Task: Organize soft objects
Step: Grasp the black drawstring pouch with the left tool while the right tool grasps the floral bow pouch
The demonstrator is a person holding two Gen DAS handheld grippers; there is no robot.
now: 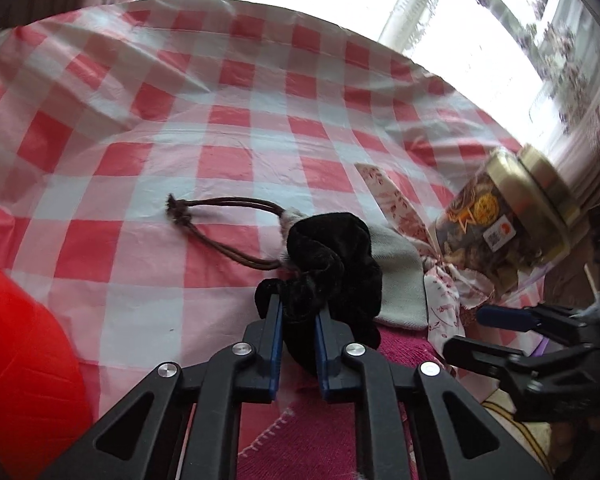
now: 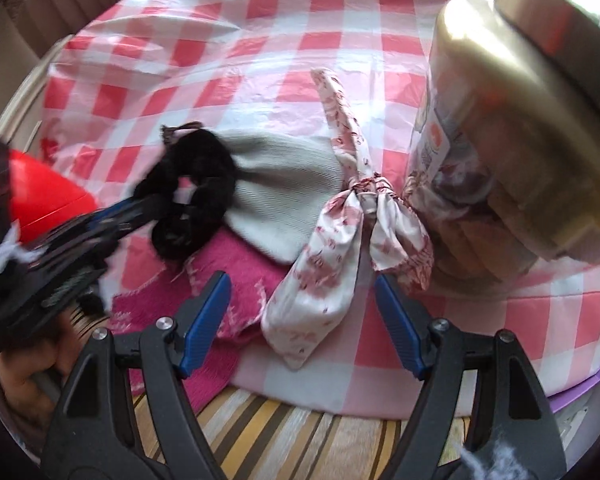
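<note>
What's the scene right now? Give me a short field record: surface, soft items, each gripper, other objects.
surface: red-and-white checked cloth
left gripper: shut on black scrunchie
right gripper: open, above floral bow scrunchie, not touching it
other soft items: grey cloth under the black scrunchie; pink towel at the near edge; brown hair tie lying free
other objects: gold-lidded jar beside the floral bow scrunchie; red object at the left edge

Soft items: one black velvet scrunchie (image 1: 332,256), one brown elastic hair tie (image 1: 224,232), one floral bow scrunchie (image 2: 340,240), one grey cloth (image 2: 284,204), one pink knit cloth (image 2: 220,292). Jars (image 2: 512,152): one. Red objects (image 1: 16,356): one.
</note>
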